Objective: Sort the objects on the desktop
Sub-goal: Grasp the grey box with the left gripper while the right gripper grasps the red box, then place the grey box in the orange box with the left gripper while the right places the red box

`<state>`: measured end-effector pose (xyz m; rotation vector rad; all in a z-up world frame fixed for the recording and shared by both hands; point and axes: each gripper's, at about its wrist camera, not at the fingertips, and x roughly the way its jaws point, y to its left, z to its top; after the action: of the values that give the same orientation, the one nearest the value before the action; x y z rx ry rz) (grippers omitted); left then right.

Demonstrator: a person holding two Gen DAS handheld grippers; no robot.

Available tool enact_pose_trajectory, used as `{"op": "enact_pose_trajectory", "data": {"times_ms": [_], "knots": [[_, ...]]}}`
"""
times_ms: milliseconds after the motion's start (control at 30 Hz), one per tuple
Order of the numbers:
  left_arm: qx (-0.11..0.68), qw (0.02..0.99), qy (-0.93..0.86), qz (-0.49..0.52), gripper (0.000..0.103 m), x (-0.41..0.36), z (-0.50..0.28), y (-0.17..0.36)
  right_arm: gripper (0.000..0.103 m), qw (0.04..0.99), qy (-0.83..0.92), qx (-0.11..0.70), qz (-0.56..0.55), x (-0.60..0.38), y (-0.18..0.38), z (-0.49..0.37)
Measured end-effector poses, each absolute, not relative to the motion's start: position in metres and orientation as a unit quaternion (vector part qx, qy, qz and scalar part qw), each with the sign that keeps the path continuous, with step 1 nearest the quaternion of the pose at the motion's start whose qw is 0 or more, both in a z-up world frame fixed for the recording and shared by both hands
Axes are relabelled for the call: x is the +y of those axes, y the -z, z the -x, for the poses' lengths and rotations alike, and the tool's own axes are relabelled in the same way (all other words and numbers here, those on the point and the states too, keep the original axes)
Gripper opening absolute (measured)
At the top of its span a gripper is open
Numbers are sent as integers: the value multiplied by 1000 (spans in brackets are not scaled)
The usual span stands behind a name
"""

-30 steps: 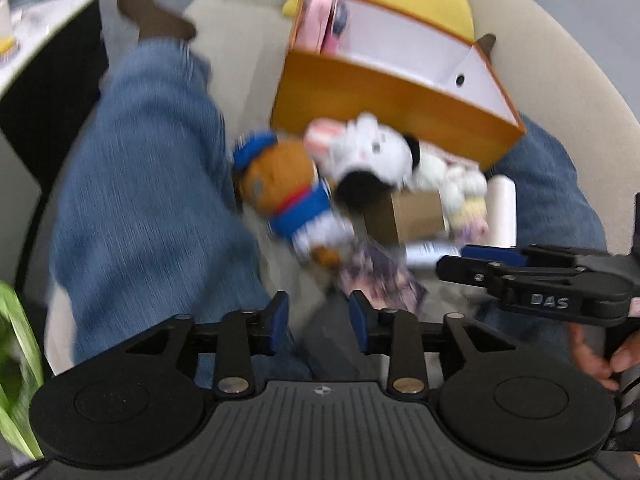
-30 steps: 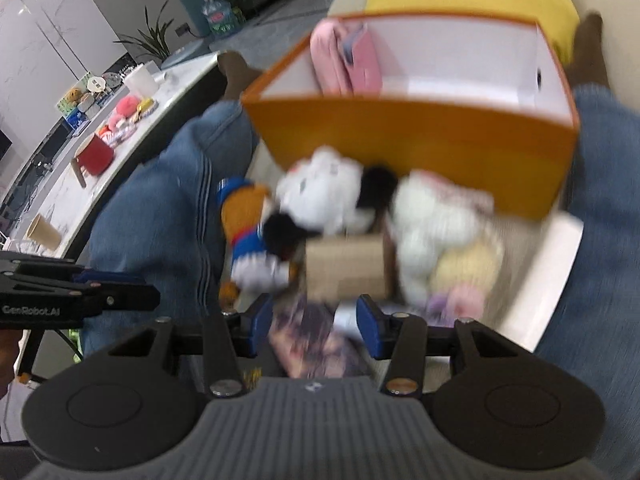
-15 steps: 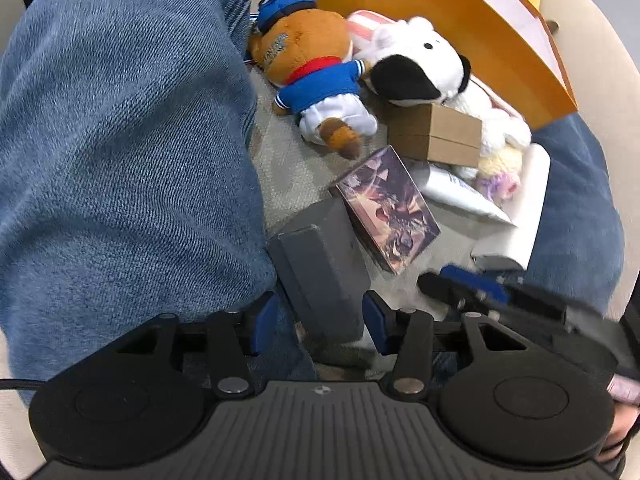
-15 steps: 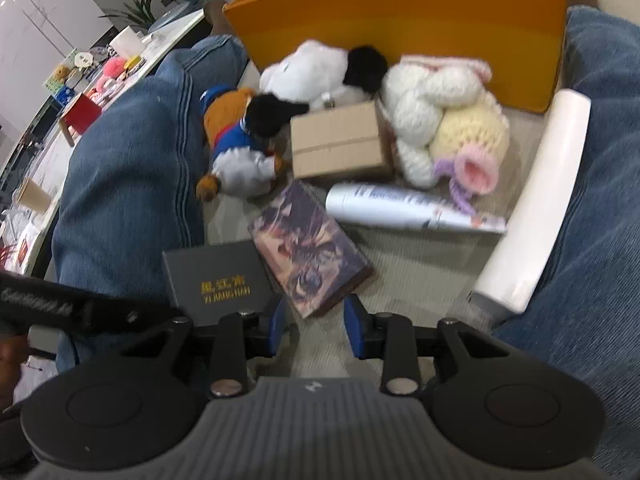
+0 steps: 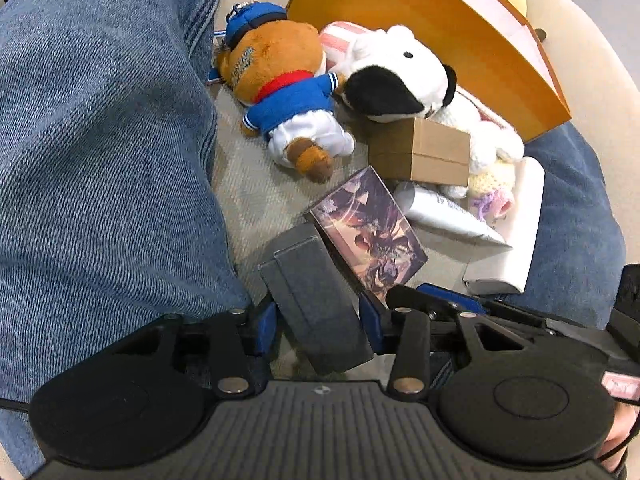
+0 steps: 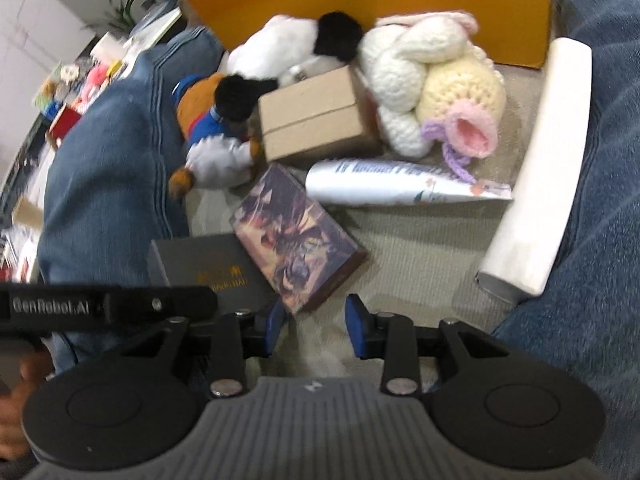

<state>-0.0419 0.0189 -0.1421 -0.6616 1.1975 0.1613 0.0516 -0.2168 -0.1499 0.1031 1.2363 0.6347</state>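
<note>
A: What takes up the most room?

B: A person's blue denim legs [image 5: 100,140], one on each side of a beige upholstered seat [image 5: 256,196]. At the far end stands a big orange cardboard box [image 5: 432,36], open at the top.

A: And the things to sort?

B: They lie on the seat between the legs. Just near the box are a white plush dog with black ears [image 5: 396,76], a brown plush bear in a blue shirt and cap [image 5: 280,84] to its left, and a cream crocheted doll [image 6: 440,92] to the right. A brown cardboard box [image 5: 420,152] lies against the dog. Along the right leg lies a long white roll [image 6: 548,168], with a white tube [image 6: 384,184] beside it. Nearer are a purple illustrated card box [image 5: 368,228] and a dark grey flat case [image 5: 316,300], touching each other.

A: The grippers?

B: The left gripper [image 5: 318,324] straddles the grey case, jaws closing, the blue pads just beside its sides; I cannot tell whether they press. The right gripper [image 6: 314,326] is opening over bare seat, by the card box's near corner, holding nothing.
</note>
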Motion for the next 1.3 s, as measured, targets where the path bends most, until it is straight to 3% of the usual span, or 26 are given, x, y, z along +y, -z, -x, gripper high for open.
{"op": "enact_pose_trajectory", "data": {"times_ms": [300,533,767,867,1100,1300], "knots": [[525,804,-90,263,42,21,37,129,61,741,-260,605,-128,-222,171,-77],[536,803,-96,243,39,20,33,136,65,745,-243,605,-142,-216,175,-75],[529,806,-95,248,38,21,38,135,37,756,-246,581,-175,-228,160,-66],[527,808,-95,247,38,20,39,135,31,773,-262,553,-169,-228,139,-57],[524,807,-94,256,38,21,40,137,28,806,-298,493,-137,-203,105,-53],[523,809,-92,252,38,21,41,136,28,800,-294,505,-138,-195,113,-62]]}}
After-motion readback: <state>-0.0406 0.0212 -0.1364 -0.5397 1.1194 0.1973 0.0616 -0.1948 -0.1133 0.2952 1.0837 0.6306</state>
